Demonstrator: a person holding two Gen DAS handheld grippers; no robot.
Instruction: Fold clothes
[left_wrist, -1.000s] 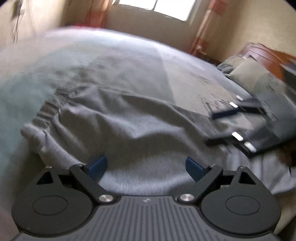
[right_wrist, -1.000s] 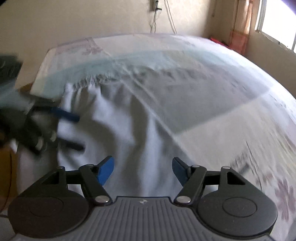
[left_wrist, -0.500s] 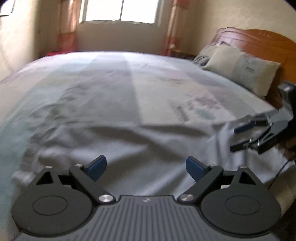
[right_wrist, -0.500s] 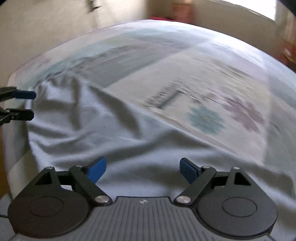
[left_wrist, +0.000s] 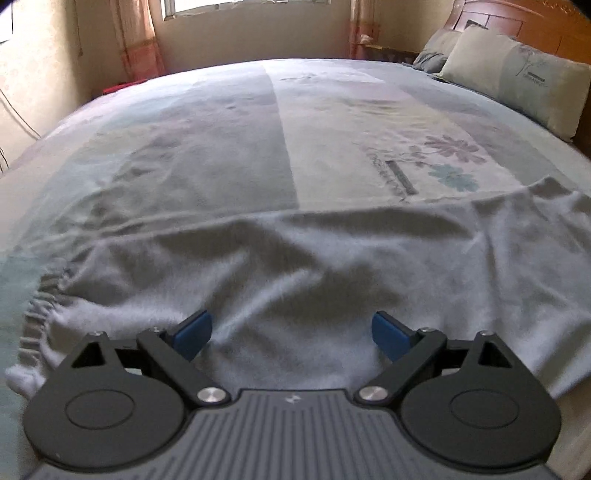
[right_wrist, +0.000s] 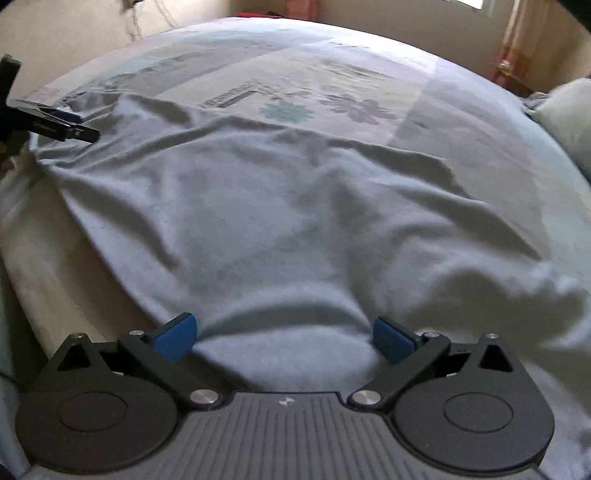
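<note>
Grey knit garment (left_wrist: 314, 266), one, spread across lower frame on the bed (left_wrist: 258, 122); two pillows (left_wrist: 517, 70) upper right. Left gripper (left_wrist: 291, 332) and right gripper (right_wrist: 282, 334) both wide open, empty.

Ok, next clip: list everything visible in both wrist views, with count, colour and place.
garment: one, light grey, spread flat along the near edge of the bed, gathered elastic band at its left end in the left wrist view
bedsheet: one, pale blue, grey and cream panels with flower prints, covering the bed
pillows: two, greyish green, at the head of the bed, far right
headboard: one, brown wood, behind the pillows
curtains: pinkish, either side of the window
window: one, bright, far wall
left gripper: black with blue pads, open, above the garment
right gripper: black with blue pads, open, above the garment
</note>
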